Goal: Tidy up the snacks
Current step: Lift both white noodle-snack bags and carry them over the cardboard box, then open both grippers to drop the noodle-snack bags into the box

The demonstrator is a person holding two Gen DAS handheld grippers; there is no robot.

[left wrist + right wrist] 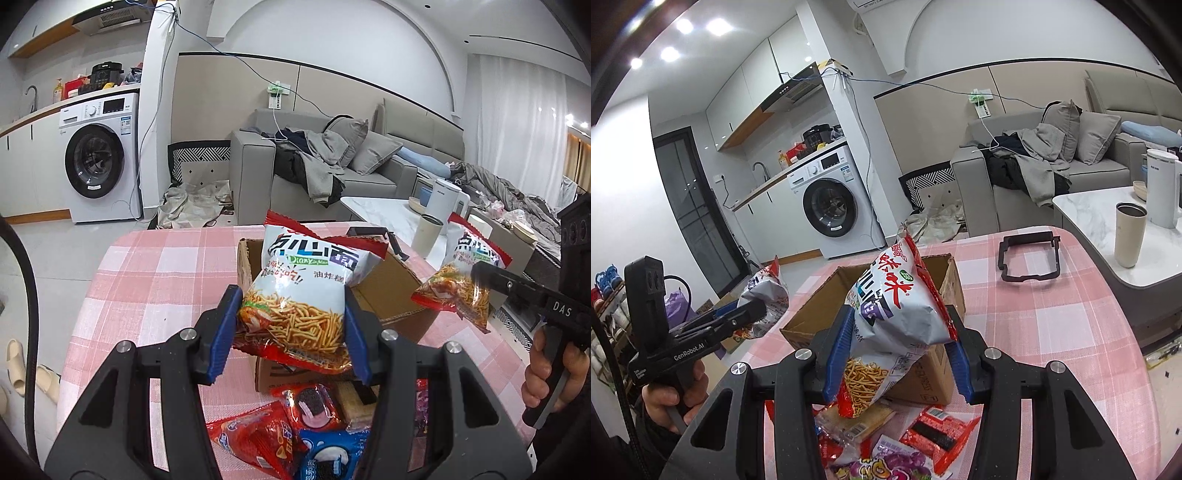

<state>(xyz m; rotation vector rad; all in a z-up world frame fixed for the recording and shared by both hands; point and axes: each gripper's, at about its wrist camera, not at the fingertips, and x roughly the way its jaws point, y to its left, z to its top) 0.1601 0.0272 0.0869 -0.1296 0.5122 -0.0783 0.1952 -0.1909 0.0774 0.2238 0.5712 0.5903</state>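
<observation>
Left gripper [291,325] is clamping a "Diary" noodle bag [306,291]; "DAS"-marked right gripper [897,350] is gripping another bag [897,317] above the box [945,362].

Premises are a small open-plan home. A kitchen counter [783,177] with sink tap [759,168] and range hood [798,90] stands over a front-loading washing machine [831,206]. A grey sofa [332,162] strewn with clothing adjoins a marble coffee table [1100,214].
</observation>
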